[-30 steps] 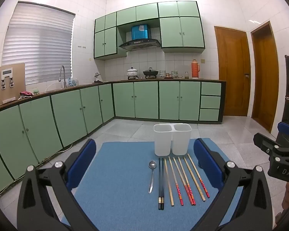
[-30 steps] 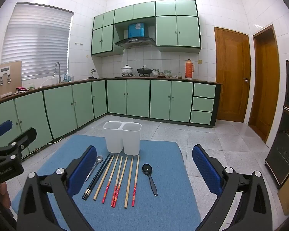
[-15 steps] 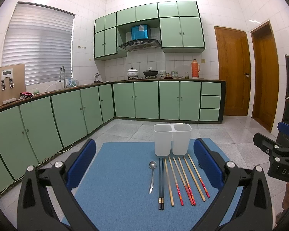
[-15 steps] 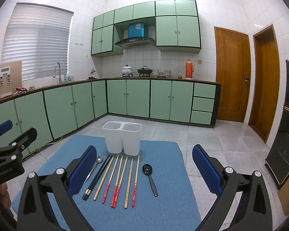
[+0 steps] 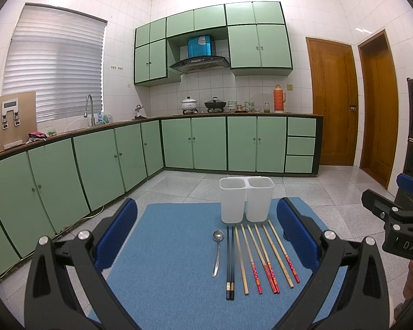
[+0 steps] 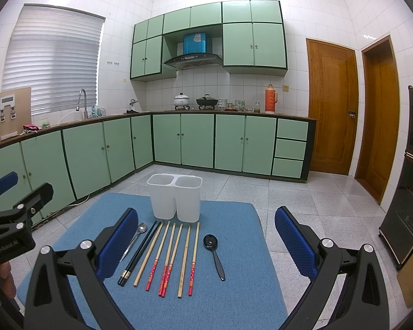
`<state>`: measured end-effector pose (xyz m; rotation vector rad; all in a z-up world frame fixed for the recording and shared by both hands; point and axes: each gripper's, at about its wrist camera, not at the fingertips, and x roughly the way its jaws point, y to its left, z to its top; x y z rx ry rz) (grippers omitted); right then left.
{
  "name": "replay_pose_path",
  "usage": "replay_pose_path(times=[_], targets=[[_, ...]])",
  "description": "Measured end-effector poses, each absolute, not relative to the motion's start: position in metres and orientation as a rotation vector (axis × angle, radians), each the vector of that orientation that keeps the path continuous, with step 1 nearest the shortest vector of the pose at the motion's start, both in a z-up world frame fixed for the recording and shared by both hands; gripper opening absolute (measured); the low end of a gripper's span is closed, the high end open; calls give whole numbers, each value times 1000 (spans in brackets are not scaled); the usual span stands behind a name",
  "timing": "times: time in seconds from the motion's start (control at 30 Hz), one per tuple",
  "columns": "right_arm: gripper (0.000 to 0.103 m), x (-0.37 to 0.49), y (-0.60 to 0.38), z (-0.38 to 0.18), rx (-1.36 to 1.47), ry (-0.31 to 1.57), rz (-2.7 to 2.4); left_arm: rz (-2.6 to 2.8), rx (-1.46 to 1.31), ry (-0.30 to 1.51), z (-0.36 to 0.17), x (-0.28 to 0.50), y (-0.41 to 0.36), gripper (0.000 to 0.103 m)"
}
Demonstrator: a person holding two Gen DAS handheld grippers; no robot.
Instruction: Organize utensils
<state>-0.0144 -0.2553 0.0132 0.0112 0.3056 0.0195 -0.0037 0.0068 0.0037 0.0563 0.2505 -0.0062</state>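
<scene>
A white two-compartment holder [image 5: 246, 203] [image 6: 174, 196] stands upright at the far side of a blue mat [image 5: 165, 261] [image 6: 234, 288]. In front of it lie a metal spoon [image 5: 217, 249] [image 6: 136, 240], a black chopstick pair [image 5: 230, 261] [image 6: 140, 253] and several wooden chopsticks [image 5: 264, 257] [image 6: 173, 257], some with red ends. A black spoon [image 6: 214, 255] lies right of them, seen only in the right wrist view. My left gripper [image 5: 206, 236] is open and empty above the mat's near side. My right gripper [image 6: 206, 244] is open and empty, likewise held back from the utensils.
The mat lies on a grey tiled floor [image 6: 303, 200]. Green cabinets [image 5: 96, 165] run along the left and back. Wooden doors [image 6: 330, 104] are at the right, and a dark glass cabinet [image 6: 410, 192] stands at the far right.
</scene>
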Motion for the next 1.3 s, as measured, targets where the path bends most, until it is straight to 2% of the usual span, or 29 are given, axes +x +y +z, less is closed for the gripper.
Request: replay_pose_path(times=[1.3], targets=[[97,-15,-257,12,11,305,21,-6,59,248,5,-5,7,98]])
